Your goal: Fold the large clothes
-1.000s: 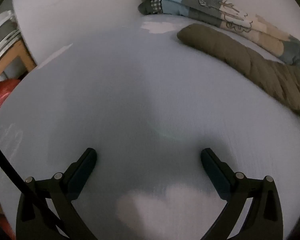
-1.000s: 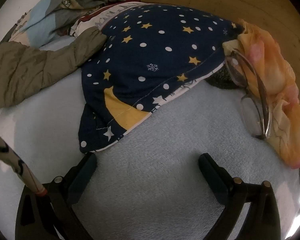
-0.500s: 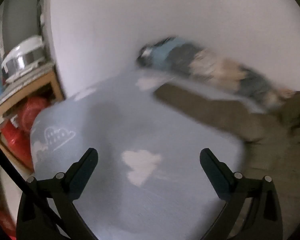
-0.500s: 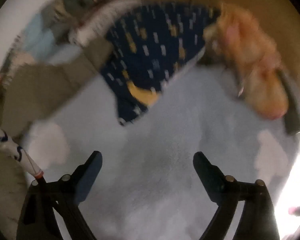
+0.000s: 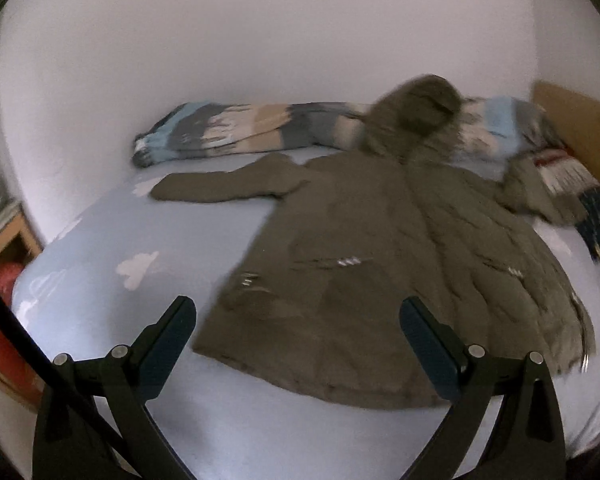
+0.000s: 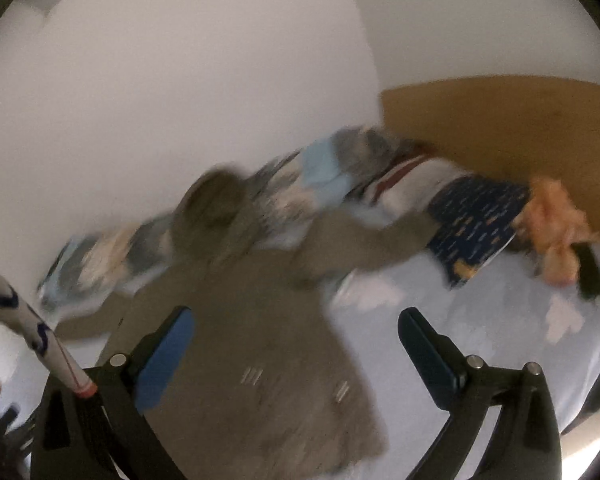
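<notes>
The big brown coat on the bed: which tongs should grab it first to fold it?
Probably the left tongs. They are open, and the coat's bottom hem and outstretched sleeve show clearly ahead. The right tongs are open too, but their view is badly blurred.

The olive coat [image 5: 380,264] is matt quilted cloth, with a fluffy fur trim on its hood [image 5: 416,116]. Under the coat, the bed sheet [image 5: 148,240] looks soft and smooth, and the headboard [image 6: 500,128] behind the coat is plain matt wood.
</notes>
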A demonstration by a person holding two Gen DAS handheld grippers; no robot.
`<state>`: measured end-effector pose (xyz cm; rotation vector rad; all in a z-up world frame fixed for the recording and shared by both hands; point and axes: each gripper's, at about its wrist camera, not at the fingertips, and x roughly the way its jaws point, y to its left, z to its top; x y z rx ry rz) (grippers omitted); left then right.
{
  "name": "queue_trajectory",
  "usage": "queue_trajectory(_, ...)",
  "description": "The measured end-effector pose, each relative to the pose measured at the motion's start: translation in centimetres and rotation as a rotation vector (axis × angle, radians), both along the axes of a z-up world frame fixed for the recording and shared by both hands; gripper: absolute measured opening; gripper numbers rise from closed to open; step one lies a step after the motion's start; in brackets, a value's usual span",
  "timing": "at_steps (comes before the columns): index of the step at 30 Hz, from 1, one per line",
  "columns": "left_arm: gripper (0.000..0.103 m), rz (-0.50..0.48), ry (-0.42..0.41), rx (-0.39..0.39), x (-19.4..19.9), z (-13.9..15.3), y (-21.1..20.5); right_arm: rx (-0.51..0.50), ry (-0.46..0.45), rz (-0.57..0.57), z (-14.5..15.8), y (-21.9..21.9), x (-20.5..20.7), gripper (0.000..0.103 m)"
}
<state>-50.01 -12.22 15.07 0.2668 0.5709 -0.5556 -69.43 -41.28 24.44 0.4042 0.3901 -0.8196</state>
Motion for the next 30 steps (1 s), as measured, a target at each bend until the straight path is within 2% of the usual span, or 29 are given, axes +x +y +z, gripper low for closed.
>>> queue_trajectory(3,0.102,-0.043,-0.058,0.037,-1.2,0.5,-1.0,0.019,0.064,0.138,-2.4,3.5,2.6,0.103)
queue_trajectory(6,0.102,-0.063,-0.085,0.042,-1.9,0.6,-1.7,-0.014,0.097,0.173,-3.8,5.1,3.2,0.103)
queue_trajectory(12,0.102,-0.036,-0.063,0.055,-0.2,0.5,-3.0,0.010,0.128,0.197,-4.5,5.1,4.7,0.103)
queue_trajectory(17,0.102,0.000,-0.042,0.062,1.0,-0.2,-3.4,-0.025,0.174,0.222,-4.9,5.7,5.5,0.103)
queue_trajectory(30,0.102,0.033,-0.025,0.064,2.3,-0.6,-3.8,-0.026,0.214,0.278,-5.7,6.4,7.2,0.103)
